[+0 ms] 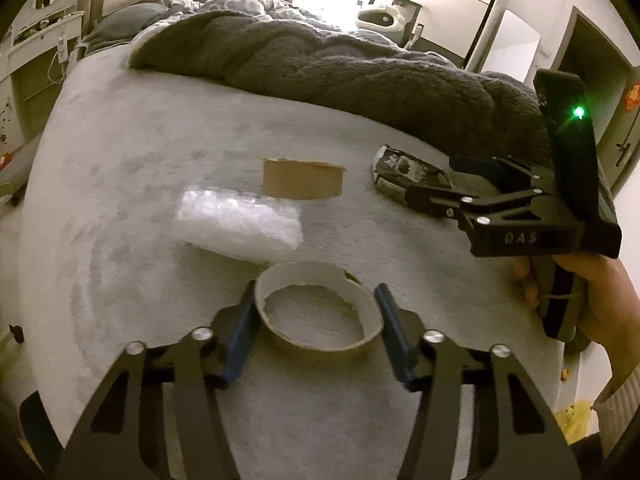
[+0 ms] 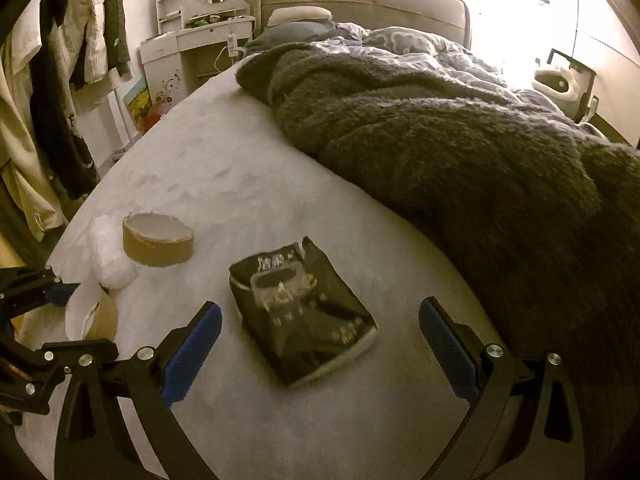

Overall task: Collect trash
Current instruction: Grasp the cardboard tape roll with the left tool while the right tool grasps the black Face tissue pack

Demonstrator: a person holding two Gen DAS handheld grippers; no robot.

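Note:
A torn cardboard ring [image 1: 318, 308] lies on the pale bed sheet [image 1: 120, 160], and my left gripper [image 1: 316, 288] is shut on it, one blue pad against each side. Beyond it lie a wad of bubble wrap [image 1: 240, 220] and a second cardboard ring [image 1: 304, 180]. My right gripper [image 2: 320, 306] stands open astride a crumpled black packet [image 2: 304, 312], its pads well clear of it. In the left wrist view the right gripper [image 1: 434, 182] sits over the black packet [image 1: 404, 168], held by a person's hand [image 1: 592, 292].
A thick grey blanket [image 2: 440, 140] is heaped across the far and right side of the bed. Clothes [image 2: 60, 100] hang at the left, beside a white bedside unit [image 2: 192, 40]. A yellow bag [image 1: 576, 420] lies on the floor past the bed's edge.

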